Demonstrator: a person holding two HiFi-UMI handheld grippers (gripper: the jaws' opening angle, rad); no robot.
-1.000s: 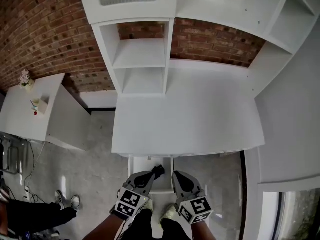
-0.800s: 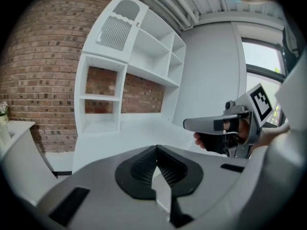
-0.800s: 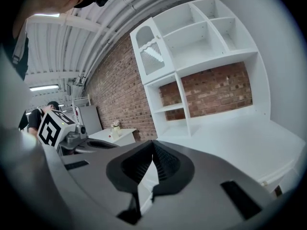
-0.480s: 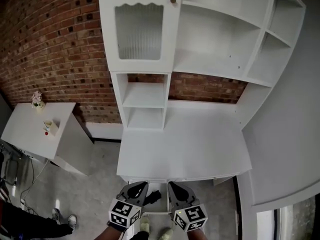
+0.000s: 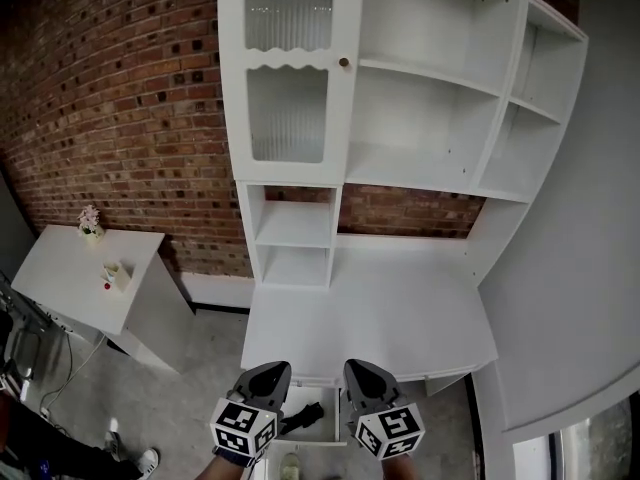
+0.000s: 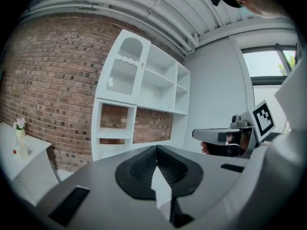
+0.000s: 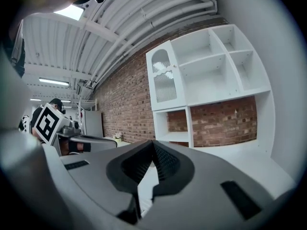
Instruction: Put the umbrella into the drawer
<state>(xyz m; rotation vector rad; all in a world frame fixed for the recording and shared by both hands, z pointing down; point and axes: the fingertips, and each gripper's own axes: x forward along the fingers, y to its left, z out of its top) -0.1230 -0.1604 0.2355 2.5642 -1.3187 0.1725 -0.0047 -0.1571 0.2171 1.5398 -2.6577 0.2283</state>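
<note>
The black umbrella (image 5: pixel 304 417) lies in the open white drawer (image 5: pixel 326 414) under the desk's front edge, seen between the two grippers in the head view. My left gripper (image 5: pixel 272 369) (image 6: pixel 156 148) and right gripper (image 5: pixel 355 367) (image 7: pixel 153 143) are held side by side above the drawer, in front of the desk. Both point roughly level toward the shelves. Their jaws are shut with nothing between them. Neither touches the umbrella. Each gripper view shows the other gripper beside it, the right gripper (image 6: pixel 225 135) and the left gripper (image 7: pixel 81 140).
A white desk (image 5: pixel 370 318) stands against a brick wall, with a shelf unit on it and a ribbed glass cabinet door (image 5: pixel 288 113). A small white side table (image 5: pixel 60 278) at the left carries a flower vase (image 5: pixel 90 218). A person's legs (image 5: pixel 40 443) show at the bottom left.
Both grippers have risen from down at the drawer to above the desk's front edge. The head view has tilted up, so more of the shelves shows. The umbrella stays in the drawer.
</note>
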